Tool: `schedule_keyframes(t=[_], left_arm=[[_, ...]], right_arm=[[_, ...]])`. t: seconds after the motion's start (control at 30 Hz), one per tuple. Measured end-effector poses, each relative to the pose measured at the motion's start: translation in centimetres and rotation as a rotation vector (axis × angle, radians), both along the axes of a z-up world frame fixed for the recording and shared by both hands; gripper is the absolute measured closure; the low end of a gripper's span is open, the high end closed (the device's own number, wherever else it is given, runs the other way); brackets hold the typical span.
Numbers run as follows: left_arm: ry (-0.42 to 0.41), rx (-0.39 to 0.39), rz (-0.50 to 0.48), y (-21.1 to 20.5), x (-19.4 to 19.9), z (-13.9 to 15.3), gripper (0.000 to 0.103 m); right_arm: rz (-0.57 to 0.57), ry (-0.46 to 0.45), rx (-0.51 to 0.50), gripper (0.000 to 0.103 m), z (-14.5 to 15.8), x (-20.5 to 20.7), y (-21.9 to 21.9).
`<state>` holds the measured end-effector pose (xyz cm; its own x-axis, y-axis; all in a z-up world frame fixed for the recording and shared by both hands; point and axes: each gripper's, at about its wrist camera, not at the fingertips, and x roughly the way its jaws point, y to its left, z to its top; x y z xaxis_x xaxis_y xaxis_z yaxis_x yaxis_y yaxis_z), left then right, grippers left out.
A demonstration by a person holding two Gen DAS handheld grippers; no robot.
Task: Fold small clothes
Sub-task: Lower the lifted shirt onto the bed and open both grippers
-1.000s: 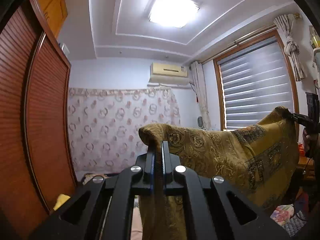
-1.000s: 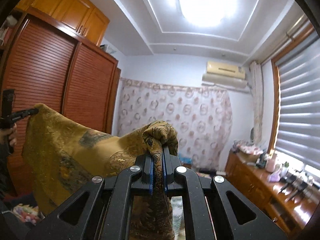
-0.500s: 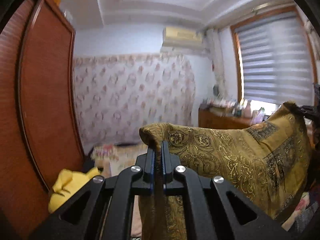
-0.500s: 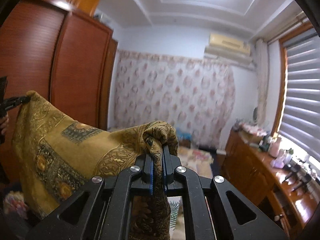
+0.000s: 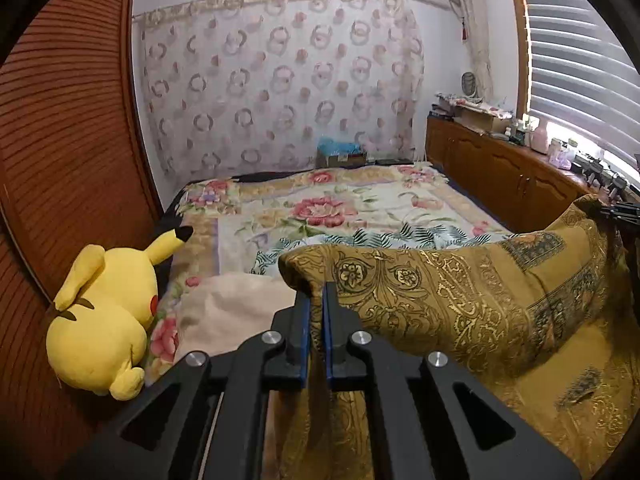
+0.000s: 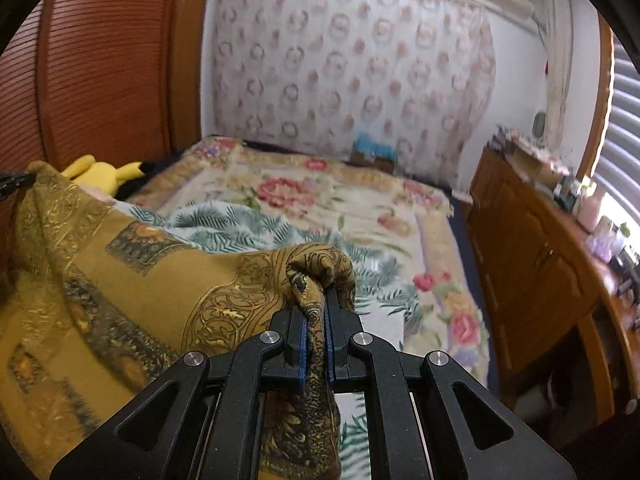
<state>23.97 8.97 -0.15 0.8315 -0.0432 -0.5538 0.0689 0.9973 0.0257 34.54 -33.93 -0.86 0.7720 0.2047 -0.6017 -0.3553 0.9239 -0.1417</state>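
Observation:
A mustard-gold patterned cloth (image 5: pixel 472 292) hangs stretched between my two grippers above the bed. My left gripper (image 5: pixel 316 300) is shut on one top corner of it. My right gripper (image 6: pixel 316 300) is shut on the other corner, which bunches over the fingertips; the cloth also shows in the right wrist view (image 6: pixel 120 280). In the left wrist view the right gripper (image 5: pixel 616 212) shows at the far right edge, holding the cloth's far corner. In the right wrist view the left gripper (image 6: pixel 12 184) shows at the far left. The cloth's lower part drapes down out of sight.
A bed with a floral blanket (image 5: pixel 332 208) lies below. A leaf-print garment (image 5: pixel 360 240) and a beige cloth (image 5: pixel 224 312) lie on it. A yellow Pikachu plush (image 5: pixel 104 316) sits by the wooden wardrobe (image 5: pixel 60 160). A wooden sideboard (image 5: pixel 500 168) with clutter stands at right under the window.
Both grippers have tilted downward with the cloth: the views swung from the ceiling and wall to the bed. The cloth stays held at both corners.

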Motion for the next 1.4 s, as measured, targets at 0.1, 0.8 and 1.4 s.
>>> schedule_keyframes(t=[0.1, 0.8, 1.4], left_arm=[[0.015, 0.007, 0.008, 0.0, 1.2, 0.0, 0.099], [0.182, -0.043, -0.041, 0.6, -7.2, -4.9, 0.048], [0.315, -0.022, -0.07, -0.8, -9.7, -9.4, 0.047]], right_arm=[[-0.02, 0.019, 0.014, 0.098, -0.9, 1.2, -0.6], [-0.09, 0.089, 0.094, 0.059, -1.4, -8.2, -3.0], [-0.192, 0.253, 0.103, 0.059, -7.4, -12.7, -5.2]])
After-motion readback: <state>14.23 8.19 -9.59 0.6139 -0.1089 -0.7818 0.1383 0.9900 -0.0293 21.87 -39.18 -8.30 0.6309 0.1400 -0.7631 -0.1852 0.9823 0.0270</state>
